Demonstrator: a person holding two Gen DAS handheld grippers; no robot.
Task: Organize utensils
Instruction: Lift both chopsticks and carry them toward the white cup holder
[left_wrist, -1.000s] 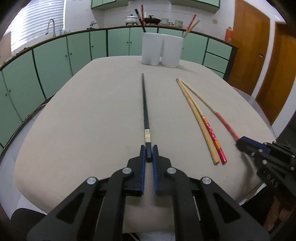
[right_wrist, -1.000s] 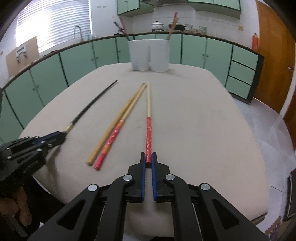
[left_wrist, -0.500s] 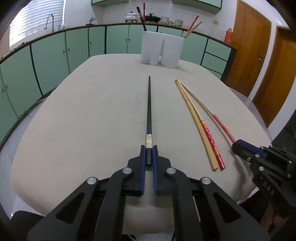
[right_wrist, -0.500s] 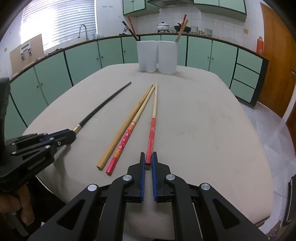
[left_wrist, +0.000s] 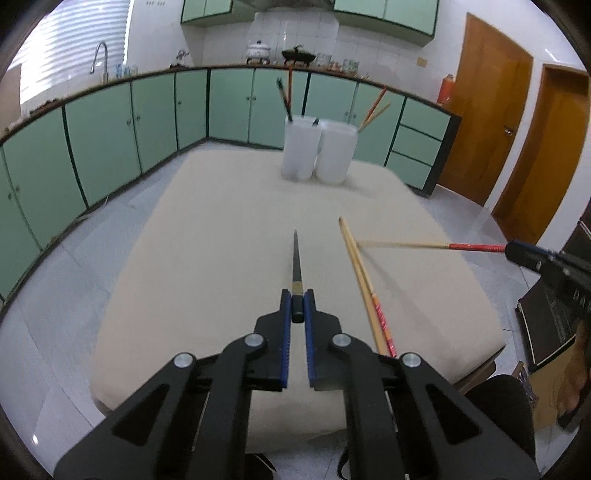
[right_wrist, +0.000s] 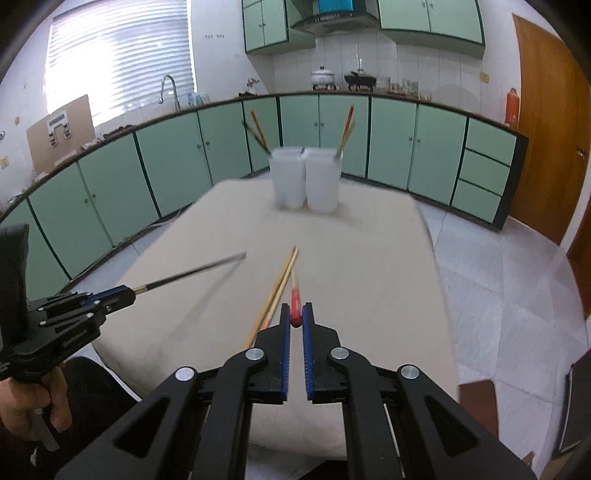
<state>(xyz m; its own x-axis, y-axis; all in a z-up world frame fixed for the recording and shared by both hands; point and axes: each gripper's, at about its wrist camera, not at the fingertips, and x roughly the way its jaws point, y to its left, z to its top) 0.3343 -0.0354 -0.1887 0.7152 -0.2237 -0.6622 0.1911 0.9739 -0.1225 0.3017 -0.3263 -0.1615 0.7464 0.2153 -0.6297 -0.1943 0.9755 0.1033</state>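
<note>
My left gripper (left_wrist: 297, 306) is shut on the gold-banded end of a black chopstick (left_wrist: 295, 258) and holds it in the air above the beige table (left_wrist: 221, 229). My right gripper (right_wrist: 295, 314) is shut on the red end of a wooden chopstick (right_wrist: 294, 291), also lifted. In the left wrist view that red-handled chopstick (left_wrist: 424, 245) sticks out from the right gripper (left_wrist: 517, 253). Two more chopsticks (left_wrist: 364, 280) lie side by side on the table. Two white holders (left_wrist: 317, 153) with chopsticks in them stand at the table's far end.
Green cabinets (left_wrist: 110, 129) line the room behind and left of the table. Wooden doors (left_wrist: 517, 122) are at the right. A person's hand (right_wrist: 37, 398) grips the left tool's handle. Tiled floor (right_wrist: 498, 280) surrounds the table.
Both grippers have risen from the table, each carrying its chopstick up with it. The two remaining chopsticks stayed on the table.
</note>
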